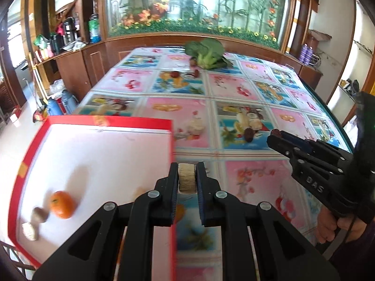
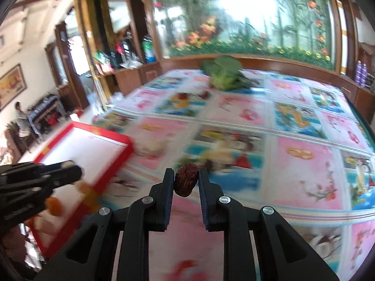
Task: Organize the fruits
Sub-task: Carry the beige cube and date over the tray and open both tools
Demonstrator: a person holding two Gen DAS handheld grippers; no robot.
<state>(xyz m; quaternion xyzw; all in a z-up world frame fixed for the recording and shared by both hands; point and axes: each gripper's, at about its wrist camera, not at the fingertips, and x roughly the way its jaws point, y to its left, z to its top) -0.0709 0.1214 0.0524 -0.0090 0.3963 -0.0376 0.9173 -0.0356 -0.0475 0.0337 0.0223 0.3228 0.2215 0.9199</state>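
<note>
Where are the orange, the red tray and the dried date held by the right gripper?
orange (image 1: 61,204), left wrist view, middle of its peel.
red tray (image 1: 172,140), left wrist view, right rim.
dried date (image 2: 186,179), right wrist view, wrinkled middle.

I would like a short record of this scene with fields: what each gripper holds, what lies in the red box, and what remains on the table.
left gripper: shut on a pale round piece, above the right rim of the red box
right gripper: shut on a dark red date, above the table
in the box: orange, a brown piece, a pale piece
on the table: broccoli, another date, small dark red fruits near the broccoli
</note>
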